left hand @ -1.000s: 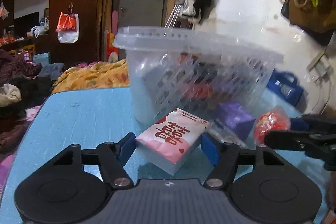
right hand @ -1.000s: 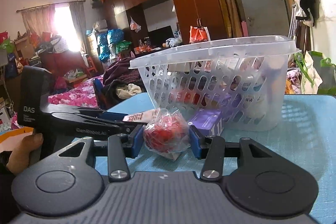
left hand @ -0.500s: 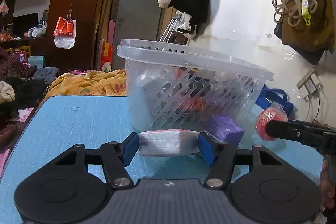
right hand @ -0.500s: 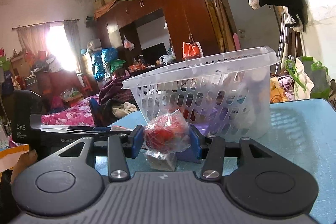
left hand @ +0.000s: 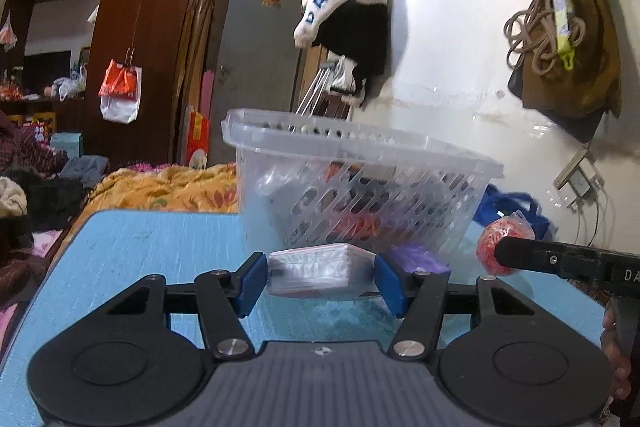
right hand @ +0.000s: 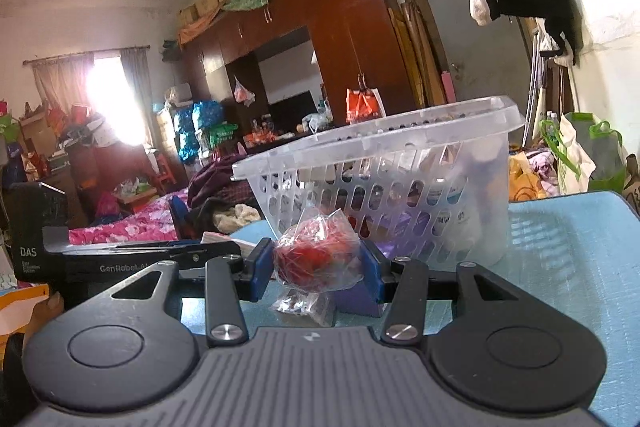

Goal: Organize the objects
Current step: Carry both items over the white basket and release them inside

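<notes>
The left gripper (left hand: 320, 277) had just been closing, pads pressed on a packet (left hand: 316, 273). The right gripper (right hand: 316, 265), beside it, pinched a bag (right hand: 318, 259). Both pointed nearly level.

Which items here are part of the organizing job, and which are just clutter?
Job:
- clear perforated plastic basket
- plastic-wrapped tissue pack, clamped in the left tongs, which have just been closing
- red item in a clear bag, clamped in the right tongs
- purple packet on the blue table

Clutter:
- white and black garment on the wall
- brown wardrobe
</notes>
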`<state>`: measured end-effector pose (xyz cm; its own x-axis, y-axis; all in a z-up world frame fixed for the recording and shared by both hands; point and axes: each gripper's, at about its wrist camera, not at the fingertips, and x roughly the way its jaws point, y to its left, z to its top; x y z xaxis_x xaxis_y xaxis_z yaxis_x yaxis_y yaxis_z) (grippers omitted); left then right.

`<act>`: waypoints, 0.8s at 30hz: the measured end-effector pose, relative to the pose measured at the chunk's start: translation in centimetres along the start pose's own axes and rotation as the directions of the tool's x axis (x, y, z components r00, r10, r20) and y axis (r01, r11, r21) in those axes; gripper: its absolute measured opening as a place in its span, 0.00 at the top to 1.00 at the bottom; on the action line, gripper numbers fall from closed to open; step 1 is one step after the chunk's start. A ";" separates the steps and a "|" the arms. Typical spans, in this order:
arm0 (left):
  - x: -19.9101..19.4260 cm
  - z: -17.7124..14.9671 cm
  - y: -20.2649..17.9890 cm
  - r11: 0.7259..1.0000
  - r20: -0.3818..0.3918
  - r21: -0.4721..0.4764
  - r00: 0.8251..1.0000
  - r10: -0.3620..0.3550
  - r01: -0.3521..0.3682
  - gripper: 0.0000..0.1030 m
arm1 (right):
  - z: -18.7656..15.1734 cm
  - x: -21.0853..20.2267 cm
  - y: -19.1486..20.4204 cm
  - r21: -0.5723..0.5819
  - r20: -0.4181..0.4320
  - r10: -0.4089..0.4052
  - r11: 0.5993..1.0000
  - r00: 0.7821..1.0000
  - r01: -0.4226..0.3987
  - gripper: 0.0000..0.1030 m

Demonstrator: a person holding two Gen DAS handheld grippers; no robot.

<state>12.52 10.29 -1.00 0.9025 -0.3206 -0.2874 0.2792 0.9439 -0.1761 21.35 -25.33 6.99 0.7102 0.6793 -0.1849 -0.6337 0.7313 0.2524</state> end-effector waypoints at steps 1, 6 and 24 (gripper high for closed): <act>-0.5 0.0 0.1 1.000 0.025 -0.010 1.000 -0.008 0.008 0.40 | 0.1 -0.2 -0.1 0.010 0.005 -0.002 1.000 1.000 0.002 0.52; -3.8 1.3 -0.7 0.996 0.164 -0.028 0.984 -0.074 0.080 0.40 | 1.6 -1.8 1.0 -0.022 0.061 -0.002 1.000 0.998 0.003 0.52; 10.6 13.2 -0.7 0.984 -0.055 -0.115 0.990 0.134 -0.139 0.50 | 12.6 10.2 -1.0 -0.189 -0.079 -0.340 0.928 0.937 0.321 0.45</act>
<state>26.26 7.27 8.52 0.9125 -0.1953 -0.3595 0.1114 0.9641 -0.2412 33.10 -19.87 16.77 0.8566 0.3930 -0.3344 -0.4186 0.9081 -0.0050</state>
